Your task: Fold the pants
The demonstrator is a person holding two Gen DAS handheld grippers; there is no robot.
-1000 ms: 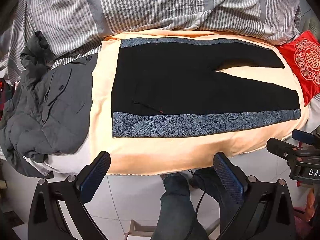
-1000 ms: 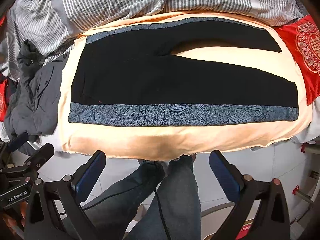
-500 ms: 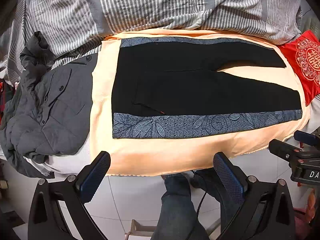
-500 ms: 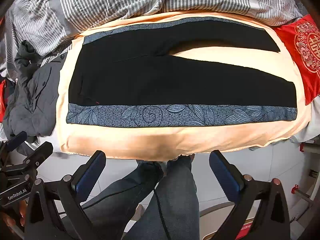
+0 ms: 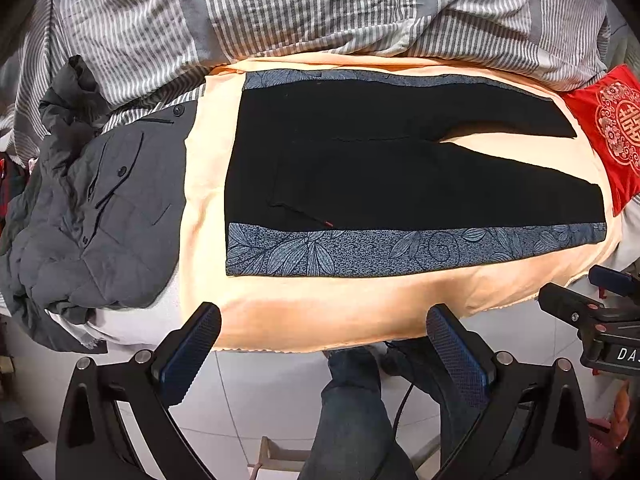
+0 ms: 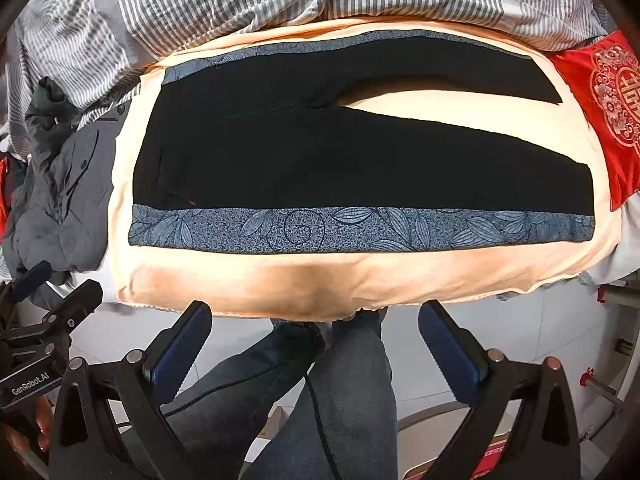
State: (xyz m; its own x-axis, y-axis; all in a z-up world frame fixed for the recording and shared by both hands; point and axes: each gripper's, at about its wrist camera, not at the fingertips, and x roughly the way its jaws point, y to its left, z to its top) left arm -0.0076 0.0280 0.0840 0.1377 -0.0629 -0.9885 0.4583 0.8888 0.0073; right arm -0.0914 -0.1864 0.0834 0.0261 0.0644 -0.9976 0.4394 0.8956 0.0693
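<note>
Nearest, the black left gripper w/ blue pads is held spread wide, nothing gripped, over the white tiled floor; the black right gripper w/ blue pads is likewise spread & empty. A person's legs in blue jeans are seen between the fingers. Beyond, the black pants w/ blue-grey leaf-print side bands are laid flat on the peach blanket, waist left, legs right & slightly parted. A grey quilted jacket is bunched at left, a red embroidered cushion at right. Farthest, a grey-white striped duvet is piled.
</note>
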